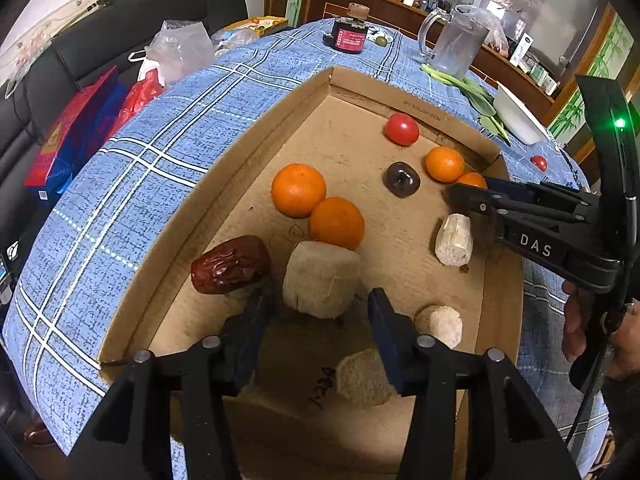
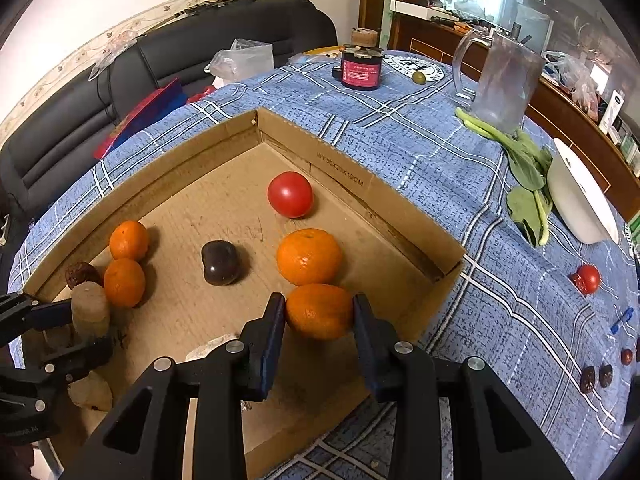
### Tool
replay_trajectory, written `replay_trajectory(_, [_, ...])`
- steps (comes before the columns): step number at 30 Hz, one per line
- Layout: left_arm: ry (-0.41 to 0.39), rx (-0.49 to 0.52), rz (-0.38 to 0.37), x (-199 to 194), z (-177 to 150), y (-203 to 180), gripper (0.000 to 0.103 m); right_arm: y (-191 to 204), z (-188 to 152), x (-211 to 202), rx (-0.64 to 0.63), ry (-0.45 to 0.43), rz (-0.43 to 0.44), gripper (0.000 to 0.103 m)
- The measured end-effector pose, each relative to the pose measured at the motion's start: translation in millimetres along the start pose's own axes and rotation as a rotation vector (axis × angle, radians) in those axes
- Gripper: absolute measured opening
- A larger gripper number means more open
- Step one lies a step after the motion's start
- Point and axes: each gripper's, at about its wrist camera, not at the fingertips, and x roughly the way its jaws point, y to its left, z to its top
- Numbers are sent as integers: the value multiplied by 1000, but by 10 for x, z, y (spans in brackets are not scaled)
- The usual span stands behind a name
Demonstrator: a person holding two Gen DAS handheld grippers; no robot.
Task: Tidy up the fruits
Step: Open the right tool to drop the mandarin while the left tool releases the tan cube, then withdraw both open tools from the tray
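Note:
A shallow cardboard box [image 1: 248, 152] [image 2: 404, 208] on a blue plaid cloth holds the fruit. My right gripper [image 2: 319, 312] is shut on an orange [image 2: 319, 311] near the box's right corner; it shows in the left wrist view [image 1: 466, 194] too. A second orange [image 2: 309, 256] lies just beyond it. My left gripper [image 1: 322, 300] stands open around a beige cut stalk piece [image 1: 320, 278] [image 2: 90, 312], fingers apart from it. A red date [image 1: 230, 264], two oranges [image 1: 298, 189] [image 1: 337, 222], a dark plum [image 1: 402, 179] [image 2: 222, 262] and a tomato [image 1: 402, 129] [image 2: 290, 194] lie in the box.
More pale stalk pieces [image 1: 454, 240] [image 1: 439, 325] [image 1: 362, 378] lie in the box. On the cloth stand a dark jar [image 2: 360, 68], a clear jug [image 2: 506, 84], green leaves [image 2: 524, 168], a white bowl [image 2: 580, 196], a small tomato [image 2: 588, 278] and dark dates [image 2: 596, 378]. A black sofa [image 2: 160, 64] is behind.

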Motion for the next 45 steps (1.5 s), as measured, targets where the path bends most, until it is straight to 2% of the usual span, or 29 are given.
replay_trajectory(3, [-1, -5, -1, -35, -14, 14, 54, 7, -19, -58, 1, -7, -13, 38])
replay_trajectory(5, [-4, -7, 3, -65, -22, 24, 58, 13, -26, -108, 2, -17, -24, 47])
replay_trajectory(7, [-9, -13, 3, -96, -28, 30, 59, 18, -31, -162, 3, -27, -36, 51])
replay_trajectory(14, [-37, -29, -3, -268, -102, 14, 59, 59, -124, -455, 32, -37, -49, 51])
replay_trajectory(18, [-57, -50, -2, -372, -166, 1, 60, 129, -275, -620, 65, -19, -18, 51])
replay_trajectory(19, [-65, -51, 0, -407, -184, -8, 60, 175, -346, -684, 62, -11, -33, 53])
replay_trajectory(21, [-91, -42, 20, -498, -228, -49, 61, 241, -466, -776, 55, -4, -66, 66])
replay_trajectory(23, [-113, -29, 55, -597, -287, -101, 73, 304, -618, -908, 57, -10, -116, 82])
replay_trajectory(24, [-125, -31, 59, -637, -311, -113, 78, 322, -682, -965, 63, -16, -125, 83])
replay_trajectory(28, [-176, -32, 100, -821, -430, -185, 85, 352, -921, -1130, 112, -4, -137, 91])
replay_trajectory(36, [-208, -44, 160, -971, -592, -298, 89, 414, -1262, -1315, 169, -11, -114, 94])
replay_trajectory(41, [-206, -76, 212, -1051, -763, -319, 93, 537, -1323, -1487, 94, -68, -223, 94])
replay_trajectory(45, [-221, -81, 258, -1126, -843, -262, 94, 564, -1367, -1622, 121, -122, -195, 94])
